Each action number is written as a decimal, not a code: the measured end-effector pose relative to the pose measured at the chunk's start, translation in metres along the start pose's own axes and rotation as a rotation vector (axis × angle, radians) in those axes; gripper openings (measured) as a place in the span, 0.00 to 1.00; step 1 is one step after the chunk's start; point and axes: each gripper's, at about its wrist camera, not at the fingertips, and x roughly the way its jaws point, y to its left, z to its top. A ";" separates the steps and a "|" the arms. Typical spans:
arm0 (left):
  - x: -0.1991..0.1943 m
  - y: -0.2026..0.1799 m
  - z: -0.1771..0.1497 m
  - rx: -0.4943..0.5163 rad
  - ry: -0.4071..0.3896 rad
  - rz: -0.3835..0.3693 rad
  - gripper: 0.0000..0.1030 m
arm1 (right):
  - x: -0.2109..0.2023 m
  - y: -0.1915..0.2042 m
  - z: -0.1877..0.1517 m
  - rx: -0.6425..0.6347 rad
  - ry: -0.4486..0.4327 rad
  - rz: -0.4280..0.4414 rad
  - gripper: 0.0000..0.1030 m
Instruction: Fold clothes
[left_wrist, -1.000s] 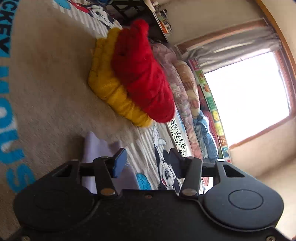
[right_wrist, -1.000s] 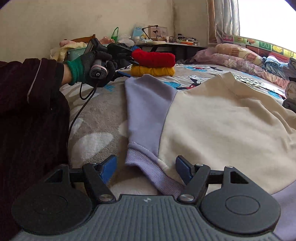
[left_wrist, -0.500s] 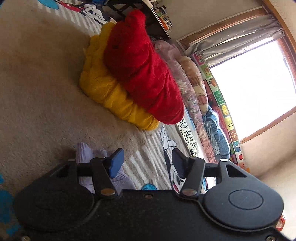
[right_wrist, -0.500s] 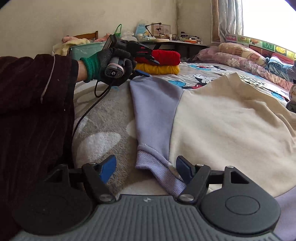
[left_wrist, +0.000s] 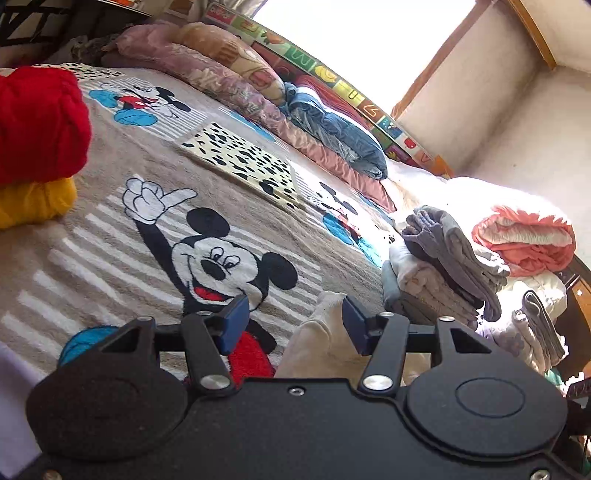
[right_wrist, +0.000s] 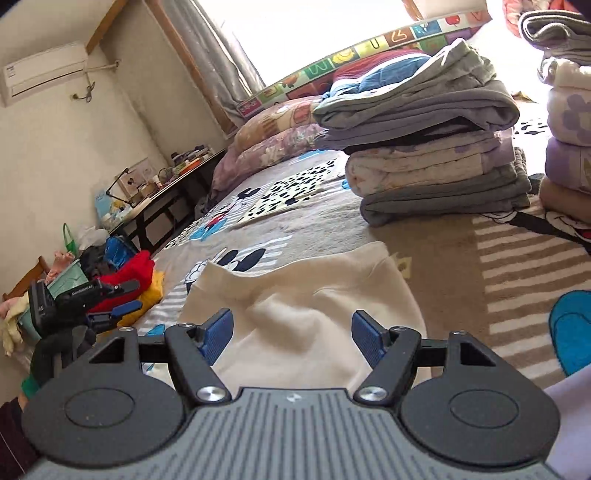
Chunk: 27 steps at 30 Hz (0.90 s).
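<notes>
Both pairs of jaws stand parted with nothing pinched between the blue pads. Under everything lies the cartoon-mouse blanket (left_wrist: 110, 236), spread across the bed and carrying all the clothes. On it, straight ahead of the right gripper (right_wrist: 291, 334), lies the cream sweatshirt (right_wrist: 306, 295), rumpled, with its far edge toward the folded stacks; the cloth runs below the gap between the pads, and I cannot tell whether either pad touches it. A grey and floral pile of folded clothes (right_wrist: 436, 155) sits beyond the sweatshirt, and a second stack (right_wrist: 569, 110) rises at the right edge. A red knit (left_wrist: 40, 122) rests on top of a yellow one (left_wrist: 33, 203), both folded, at the far left of the left wrist view. A teal basket (right_wrist: 68, 277) behind the knits shows only pale cloth at its rim; its contents are unclear. The left gripper (left_wrist: 291, 325) hangs above the blanket, a cream fold of the sweatshirt rising just inside its right pad.
</notes>
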 end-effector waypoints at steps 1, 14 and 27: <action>0.012 -0.005 0.004 0.024 0.021 -0.003 0.51 | 0.010 -0.011 0.009 0.023 0.011 -0.012 0.69; 0.073 -0.021 0.009 0.191 0.177 -0.037 0.39 | 0.102 -0.072 0.039 0.141 0.093 -0.076 0.67; 0.070 0.024 0.014 -0.146 0.130 -0.226 0.06 | 0.096 -0.090 0.027 0.293 -0.059 0.114 0.10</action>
